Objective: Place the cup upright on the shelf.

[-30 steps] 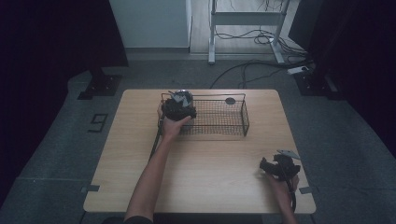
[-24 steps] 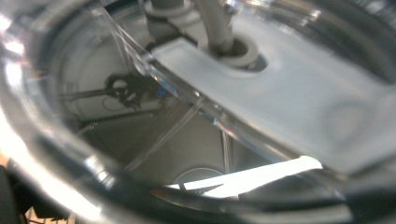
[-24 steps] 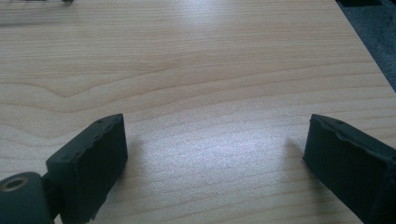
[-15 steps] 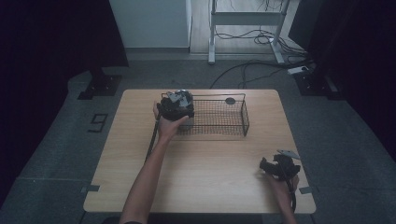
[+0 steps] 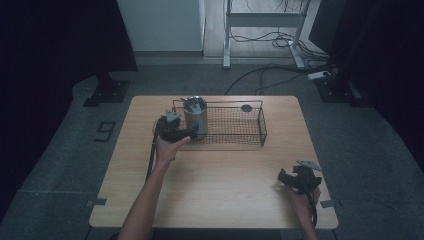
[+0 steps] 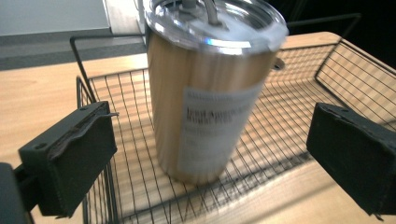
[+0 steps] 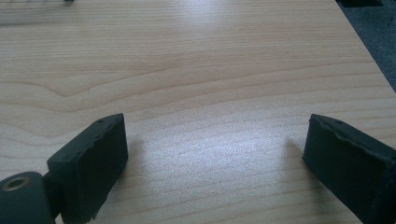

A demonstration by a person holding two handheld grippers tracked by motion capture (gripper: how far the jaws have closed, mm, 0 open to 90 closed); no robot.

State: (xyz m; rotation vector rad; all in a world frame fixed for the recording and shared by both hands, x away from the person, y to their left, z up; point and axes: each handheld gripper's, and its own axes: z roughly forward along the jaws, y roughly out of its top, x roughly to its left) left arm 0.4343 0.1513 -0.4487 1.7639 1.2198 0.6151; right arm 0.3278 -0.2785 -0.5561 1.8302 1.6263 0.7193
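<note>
Wood-grain surface [image 5: 215,190] is seen from the high view, with a black wire basket [image 5: 235,142] set lengthwise across its far half. A steel tumbler [image 5: 195,116] is stood in the basket's left end, its long axis vertical and its clear lid [image 6: 215,21] pointing up. In the left gripper view the tumbler appears slightly tilted and blurred. A pale label [image 6: 217,126] is carried on its side, but the print is too blurred to be read. A small dark round object [image 5: 246,108] is seen at the basket's far rim; whether it lies inside cannot be told.

On the grey floor left of the surface, a dark figure "9" [image 5: 105,132] is marked.

The left gripper [image 5: 176,131] is held at the basket's near left corner, just beside the tumbler, with its jaws spread wide on either side of the tumbler and touching nothing. The right gripper [image 5: 298,179] is rested low over the near right part of the surface, well apart from the basket, its jaws likewise spread wide with bare wood between them.
</note>
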